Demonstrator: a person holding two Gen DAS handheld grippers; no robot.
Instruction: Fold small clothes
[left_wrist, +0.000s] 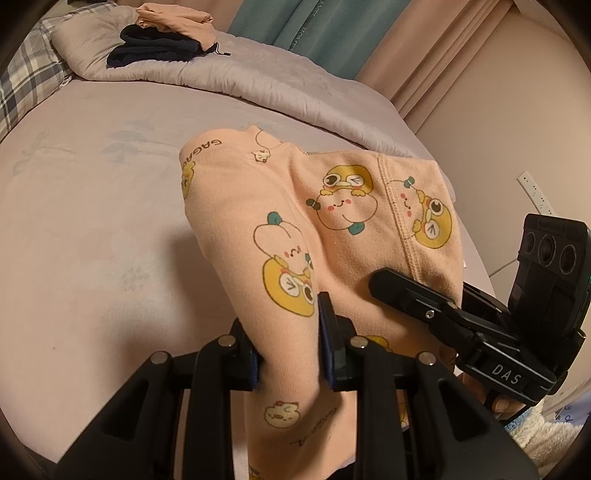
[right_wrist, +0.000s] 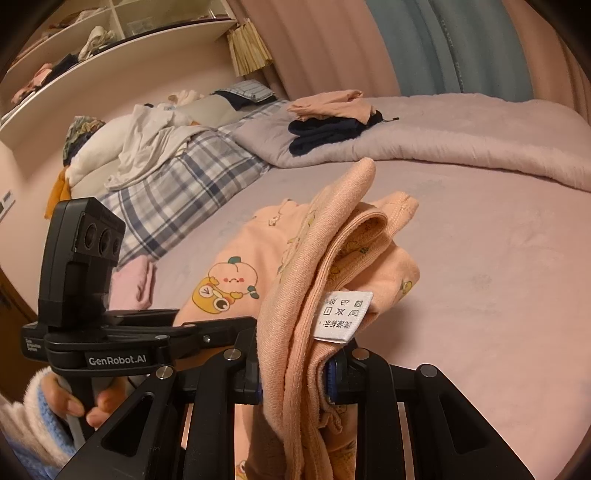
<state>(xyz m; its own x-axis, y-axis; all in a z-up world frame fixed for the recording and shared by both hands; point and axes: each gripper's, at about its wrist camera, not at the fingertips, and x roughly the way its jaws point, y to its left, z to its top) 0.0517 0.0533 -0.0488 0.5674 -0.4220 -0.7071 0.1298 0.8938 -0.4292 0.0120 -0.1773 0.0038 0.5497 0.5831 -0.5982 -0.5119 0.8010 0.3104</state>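
Printed words on the peach garment, the curtain and both handheld rigs

The peach cartoon-print cotton garment carries "GAGA…" in dark letters near its top edge, cut off at the fold; its white sewn-in care tag shows laundry symbols and a line of Chinese characters too small to read. The black right gripper has "DAS" in white on its body, the black left gripper's mount reads "GenRobot.AI", and the teal fabric curtain bears pale lettering, seemingly "HOME".
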